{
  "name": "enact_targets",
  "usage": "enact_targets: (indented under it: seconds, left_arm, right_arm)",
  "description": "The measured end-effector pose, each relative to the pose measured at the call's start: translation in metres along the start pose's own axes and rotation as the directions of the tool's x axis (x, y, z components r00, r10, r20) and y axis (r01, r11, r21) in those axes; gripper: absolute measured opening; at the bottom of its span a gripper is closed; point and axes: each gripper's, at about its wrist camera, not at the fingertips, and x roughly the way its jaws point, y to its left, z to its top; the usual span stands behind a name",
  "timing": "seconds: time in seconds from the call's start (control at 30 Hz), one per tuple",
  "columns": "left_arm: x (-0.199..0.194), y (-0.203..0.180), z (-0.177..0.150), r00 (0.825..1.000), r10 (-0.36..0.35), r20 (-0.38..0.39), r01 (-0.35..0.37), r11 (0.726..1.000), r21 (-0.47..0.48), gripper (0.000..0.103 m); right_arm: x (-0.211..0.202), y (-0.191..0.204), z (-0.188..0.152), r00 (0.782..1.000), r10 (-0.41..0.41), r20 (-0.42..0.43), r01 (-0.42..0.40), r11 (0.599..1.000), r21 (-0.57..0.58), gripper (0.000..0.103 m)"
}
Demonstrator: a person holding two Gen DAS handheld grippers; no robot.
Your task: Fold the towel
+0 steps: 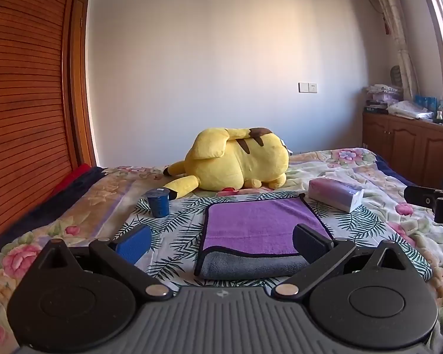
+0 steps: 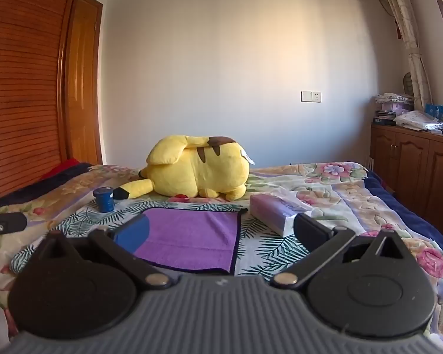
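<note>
Two claws are hovering low over the bed (image 1: 369,171), side by side, both facing the far wall. The left claw (image 1: 221,243) is standing with its jaws wide apart and nothing between them; the right claw (image 2: 218,231) is likewise spread and gripping nothing. Each is showing at the edge of the other's view, which suggests the person is keeping them level so that both can work the cloth together.

The towel (image 1: 260,227) is lying flat on a palm-leaf patterned cloth (image 1: 174,230) on the bed, purple side up with a dark trim. Its near part is showing a grey face (image 1: 251,265), apparently where the edge is lying turned under or over, so one fold seems to be in place already. It is sitting directly ahead of the left claw and slightly left of centre for the right one.

A blue cup (image 1: 159,203) is standing just beyond the towel's far left corner, a tissue pack (image 1: 335,193) is lying just past its far right corner, and a yellow plush toy (image 1: 236,162) is resting behind. All three are lying apart from the towel, probably so the cloth can be lifted without snagging.
</note>
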Motion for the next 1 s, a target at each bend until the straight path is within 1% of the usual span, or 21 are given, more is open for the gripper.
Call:
enact_targets:
  seconds: [1.0]
  left_arm:
    - [0.0004,0.0006,-0.0005,1.000,0.005,0.006,-0.005,1.000,0.010,0.103]
  right_arm:
    - [0.0003,-0.0023,0.0017,1.000,0.000,0.001,0.000,1.000,0.000,0.103]
